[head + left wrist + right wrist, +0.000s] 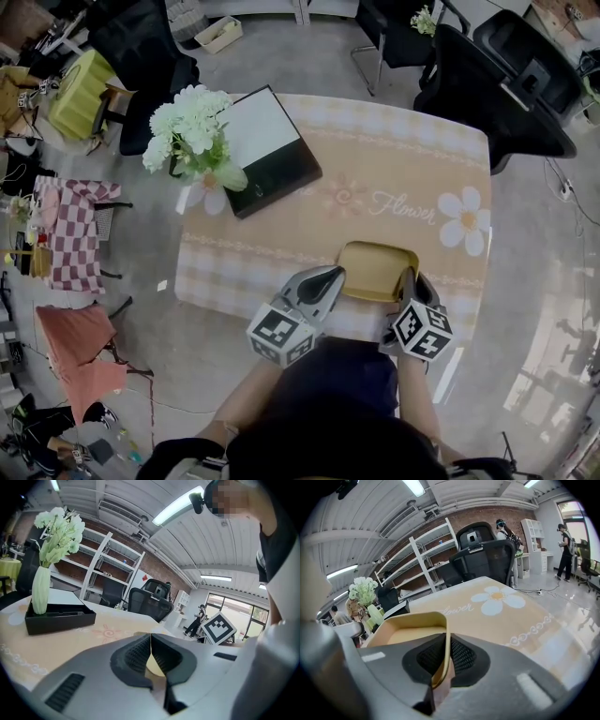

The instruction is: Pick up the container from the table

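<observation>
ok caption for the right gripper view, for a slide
Right gripper clamped on the rim of the yellow container, flower-print table beyond.

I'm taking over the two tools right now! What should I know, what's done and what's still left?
Left tool: jaws together at the left edge of the container; unclear whether it pinches the rim.
Right tool: shut on the container's right wall.
Container: yellow, near the front edge of the table, between both tools.
Done: right grip made.
Left: raise the container off the table; no lift shows yet.
</observation>
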Tool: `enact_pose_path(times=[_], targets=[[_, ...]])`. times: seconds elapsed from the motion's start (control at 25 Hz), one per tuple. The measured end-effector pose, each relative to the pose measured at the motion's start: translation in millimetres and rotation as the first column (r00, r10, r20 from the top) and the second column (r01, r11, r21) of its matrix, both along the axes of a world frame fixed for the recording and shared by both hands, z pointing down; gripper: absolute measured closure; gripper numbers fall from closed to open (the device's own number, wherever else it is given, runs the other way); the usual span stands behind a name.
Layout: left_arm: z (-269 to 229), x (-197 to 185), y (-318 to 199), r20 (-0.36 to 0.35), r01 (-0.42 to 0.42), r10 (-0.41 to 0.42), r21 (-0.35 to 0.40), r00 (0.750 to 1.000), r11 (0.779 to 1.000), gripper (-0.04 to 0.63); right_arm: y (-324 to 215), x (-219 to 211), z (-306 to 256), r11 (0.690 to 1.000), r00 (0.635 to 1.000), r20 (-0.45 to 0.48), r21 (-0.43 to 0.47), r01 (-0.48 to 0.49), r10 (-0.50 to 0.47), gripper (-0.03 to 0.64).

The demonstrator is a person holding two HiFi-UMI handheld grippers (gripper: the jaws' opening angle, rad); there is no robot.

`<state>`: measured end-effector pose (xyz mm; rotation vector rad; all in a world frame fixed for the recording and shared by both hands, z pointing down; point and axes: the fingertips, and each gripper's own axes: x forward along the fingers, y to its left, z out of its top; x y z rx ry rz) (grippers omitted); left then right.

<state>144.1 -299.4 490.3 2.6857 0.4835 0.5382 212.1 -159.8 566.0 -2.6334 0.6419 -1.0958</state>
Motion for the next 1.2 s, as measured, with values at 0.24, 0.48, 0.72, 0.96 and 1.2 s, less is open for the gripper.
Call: enact_pose_path(times=[0.24, 0.48, 0.72, 0.96, 1.2], targets=[[-9, -9, -8, -0.029, 0.026, -0.026, 0.021, 0.999, 0.999, 0.583, 5, 4, -17, 1.000, 0.998, -0.061, 0.014, -0.024, 0.025, 0.603], [-18, -14, -24, -0.059, 0.065, -0.062, 0.051, 0.996, 0.997, 0.583, 11, 5, -37, 0.998, 0.992, -0.119, 0.038, -0.040, 0.044, 0.603], [-30, -14, -33, -0.095, 0.103, -0.096, 0.074, 0.991, 0.992, 0.583, 13, 12, -71, 0.992, 0.975, -0.204, 0.104, -0.065, 0.085, 0.603], [-44, -9, -42, -0.139, 0.133, -0.119, 0.090, 0.983, 0.987, 0.583, 12, 12, -99, 0.988, 0.953, -0.283, 0.137, -0.069, 0.106, 0.603], [-51, -6, -43, -0.176, 0.139, -0.119, 0.101, 0.977, 0.985, 0.583, 14, 13, -112, 0.986, 0.936, -0.332, 0.148, -0.072, 0.118, 0.604]])
